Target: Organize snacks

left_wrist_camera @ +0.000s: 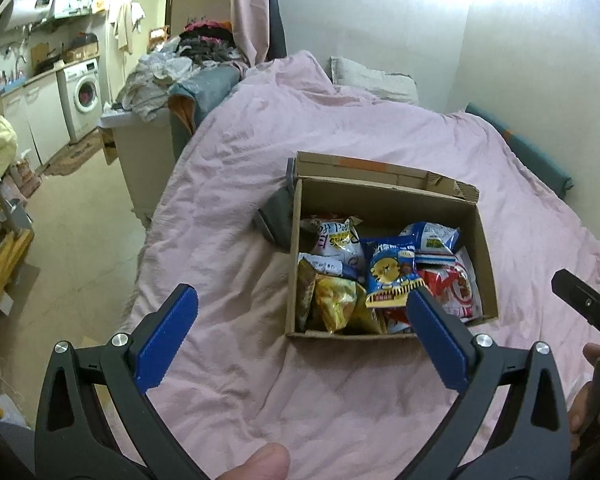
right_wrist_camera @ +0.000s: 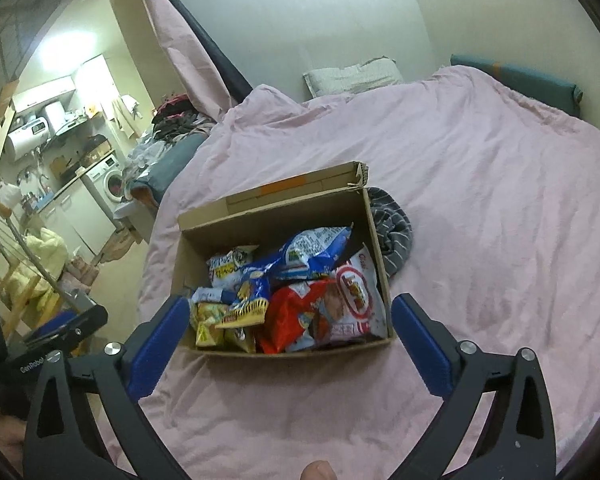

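A brown cardboard box (left_wrist_camera: pixel 388 200) sat on a bed covered with a wrinkled pink blanket (left_wrist_camera: pixel 340 128), its top flaps folded open and a strip of orange tape along the far flap. The box was filled with a loose heap of snack bags. A blue bag with a yellow cartoon face (left_wrist_camera: pixel 392 276) lay on top near the middle, and a red and white bag (right_wrist_camera: pixel 340 304) took up the right side. Shiny yellow bags (left_wrist_camera: pixel 336 304) were wedged into the near left corner, while a white bag with yellow and blue print (left_wrist_camera: pixel 340 240) leaned towards the far left. Another blue and white bag (right_wrist_camera: pixel 320 246) lay across the back. All the bags were crumpled and overlapped one another, none standing straight.

A grey striped cloth (right_wrist_camera: pixel 392 228) lay bunched on the blanket, touching the far right outer wall of the box.

The left gripper (left_wrist_camera: pixel 300 328) hung over the blanket just short of the box with its blue-padded fingers spread wide and nothing between them. The right gripper (right_wrist_camera: pixel 287 336) was likewise spread to its widest, its pads framing the near end of the box without touching it, holding nothing.

A pale pillow (right_wrist_camera: pixel 352 74) rested at the head of the bed against the wall. A washing machine (left_wrist_camera: pixel 84 92) stood in the kitchen area beyond.
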The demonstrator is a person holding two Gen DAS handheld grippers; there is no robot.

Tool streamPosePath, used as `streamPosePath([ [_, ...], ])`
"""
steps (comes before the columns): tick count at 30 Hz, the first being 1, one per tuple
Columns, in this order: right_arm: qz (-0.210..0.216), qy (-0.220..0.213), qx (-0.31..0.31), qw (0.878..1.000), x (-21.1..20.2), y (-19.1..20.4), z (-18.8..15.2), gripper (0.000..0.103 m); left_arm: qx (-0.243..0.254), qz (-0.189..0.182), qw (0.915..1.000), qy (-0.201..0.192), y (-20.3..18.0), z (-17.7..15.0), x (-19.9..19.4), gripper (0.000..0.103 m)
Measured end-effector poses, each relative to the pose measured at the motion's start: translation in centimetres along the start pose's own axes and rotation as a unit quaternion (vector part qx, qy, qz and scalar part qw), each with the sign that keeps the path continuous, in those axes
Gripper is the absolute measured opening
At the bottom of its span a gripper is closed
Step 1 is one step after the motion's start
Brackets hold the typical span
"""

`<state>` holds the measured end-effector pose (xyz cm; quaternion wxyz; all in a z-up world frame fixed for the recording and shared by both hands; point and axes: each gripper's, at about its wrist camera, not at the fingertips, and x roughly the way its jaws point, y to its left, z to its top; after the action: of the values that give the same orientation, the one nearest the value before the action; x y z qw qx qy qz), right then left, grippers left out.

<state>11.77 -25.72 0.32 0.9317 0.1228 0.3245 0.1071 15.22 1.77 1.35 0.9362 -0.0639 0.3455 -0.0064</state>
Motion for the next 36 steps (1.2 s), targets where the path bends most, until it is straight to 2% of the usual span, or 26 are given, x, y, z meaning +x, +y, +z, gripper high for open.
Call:
streamPosePath([
  [3, -0.004, -0.005, -0.002, 1.000, -1.1, 0.2, -1.0, 0.103, 0.013, -0.003, 0.9999, -0.008, -0.2, -0.8, -1.3, 0.103],
  [7, -0.008, -0.002, 0.004, 1.000, -2.1, 0.2, -2.7, 0.103, 0.029, 0.015, 0.9994, -0.005, -0.4, -2.1, -2.2, 0.103],
  [10, -0.007, 0.011, 0.015, 1.000, -1.9, 0.1, -3.8, 0.103, 0.005, 0.005, 0.9999, 0.015, 0.3, -2.8, -2.0, 0.103],
  [13, -0.016, 0.013, -0.005, 1.000, -1.8, 0.8, -4.6, 0.103, -0.011, 0.016, 0.9996, 0.018, 0.9, -3.5, -1.7, 0.103],
  [18, -0.051, -0.002, -0.061, 0.997, -1.6, 2.4, -5.2, 0.103, 0.007, 0.035, 0.9993, 0.011, 0.5, -4.1, -1.3, 0.103],
  [29, -0.060, 0.013, -0.066, 0.996, -0.4, 2.6, -5.5, 0.103, 0.017, 0.033, 0.9993, 0.002, -0.3, -4.2, -1.4, 0.103],
  [36, -0.061, 0.013, -0.066, 0.996, -0.4, 2.6, -5.5, 0.103, 0.013, 0.025, 0.9995, 0.015, -0.4, -4.3, -1.2, 0.103],
])
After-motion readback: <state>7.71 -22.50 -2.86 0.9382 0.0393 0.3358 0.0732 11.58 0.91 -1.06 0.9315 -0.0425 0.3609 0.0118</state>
